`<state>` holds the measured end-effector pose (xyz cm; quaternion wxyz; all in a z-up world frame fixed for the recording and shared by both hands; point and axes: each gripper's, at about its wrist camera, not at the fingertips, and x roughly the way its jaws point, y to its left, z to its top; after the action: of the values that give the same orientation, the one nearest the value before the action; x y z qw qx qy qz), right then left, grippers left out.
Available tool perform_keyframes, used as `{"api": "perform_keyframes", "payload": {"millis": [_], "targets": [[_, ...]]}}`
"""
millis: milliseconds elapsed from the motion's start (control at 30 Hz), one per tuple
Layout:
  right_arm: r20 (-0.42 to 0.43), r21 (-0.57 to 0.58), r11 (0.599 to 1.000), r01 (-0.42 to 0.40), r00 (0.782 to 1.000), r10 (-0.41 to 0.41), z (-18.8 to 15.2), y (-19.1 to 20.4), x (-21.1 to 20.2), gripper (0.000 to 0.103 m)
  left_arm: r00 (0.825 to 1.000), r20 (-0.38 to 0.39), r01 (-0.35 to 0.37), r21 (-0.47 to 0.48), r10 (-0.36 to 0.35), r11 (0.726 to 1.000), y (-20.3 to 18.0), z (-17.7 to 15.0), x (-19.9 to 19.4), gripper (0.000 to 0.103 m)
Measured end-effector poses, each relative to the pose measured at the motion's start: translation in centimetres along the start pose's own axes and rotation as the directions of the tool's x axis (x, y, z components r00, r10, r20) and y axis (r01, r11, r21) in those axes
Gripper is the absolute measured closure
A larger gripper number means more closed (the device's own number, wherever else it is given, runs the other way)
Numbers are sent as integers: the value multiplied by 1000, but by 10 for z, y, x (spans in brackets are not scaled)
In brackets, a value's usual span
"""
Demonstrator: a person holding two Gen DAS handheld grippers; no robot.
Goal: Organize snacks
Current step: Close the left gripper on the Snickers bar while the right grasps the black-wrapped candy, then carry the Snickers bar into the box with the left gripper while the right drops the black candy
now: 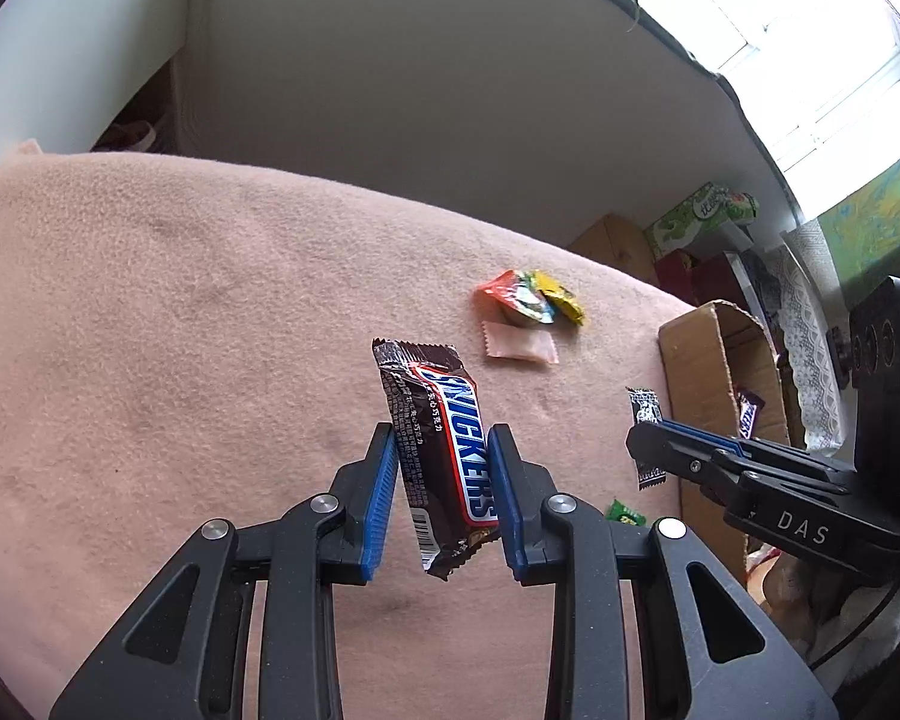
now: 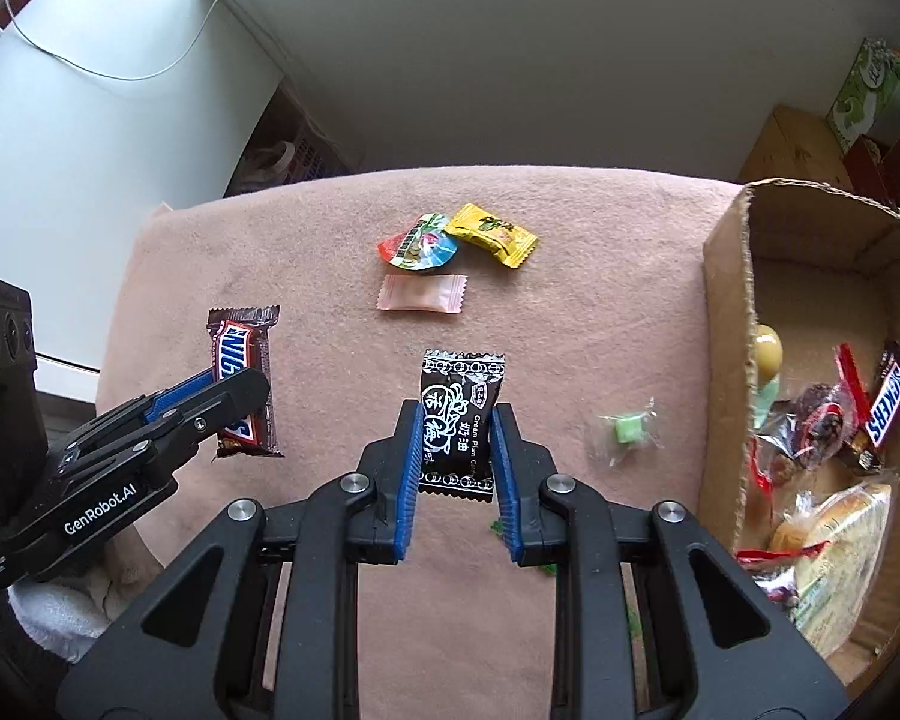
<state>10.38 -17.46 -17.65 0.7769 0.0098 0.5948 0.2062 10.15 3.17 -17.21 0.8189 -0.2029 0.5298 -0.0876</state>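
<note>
My left gripper (image 1: 441,438) is shut on a brown Snickers bar (image 1: 444,456) and holds it above the pink blanket (image 1: 180,312); it also shows in the right wrist view (image 2: 243,381). My right gripper (image 2: 455,417) is shut on a black plum candy packet (image 2: 459,417), seen in the left wrist view too (image 1: 647,420). A cardboard box (image 2: 729,276) at the right holds several snacks, including another Snickers bar (image 2: 891,399). On the blanket lie a round red-green packet (image 2: 420,243), a yellow candy (image 2: 492,234), a pink packet (image 2: 421,294) and a small green candy (image 2: 627,427).
The blanket covers a table that ends at a white wall behind. Boxes (image 1: 699,219) are stacked beyond the right end. A green wrapper (image 1: 627,513) lies near the blanket's near edge.
</note>
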Motion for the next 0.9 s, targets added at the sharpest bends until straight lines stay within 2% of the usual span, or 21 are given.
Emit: {"api": "perform_keyframes", "payload": {"millis": [233,500,900], "targets": [[77,95,995,-13,997,6,-9,-38,-42,80,999,20,48,66,-50,997,-47,10,2,74],[150,192,981,26,987,-56,-15,-85,-86,80,994,8,111,145,-113,983,-98,17,16,74],[177,262,962,77,976,-127,-13,-138,-104,80,986,-28,166,235,-164,958,-156,20,38,74]]}}
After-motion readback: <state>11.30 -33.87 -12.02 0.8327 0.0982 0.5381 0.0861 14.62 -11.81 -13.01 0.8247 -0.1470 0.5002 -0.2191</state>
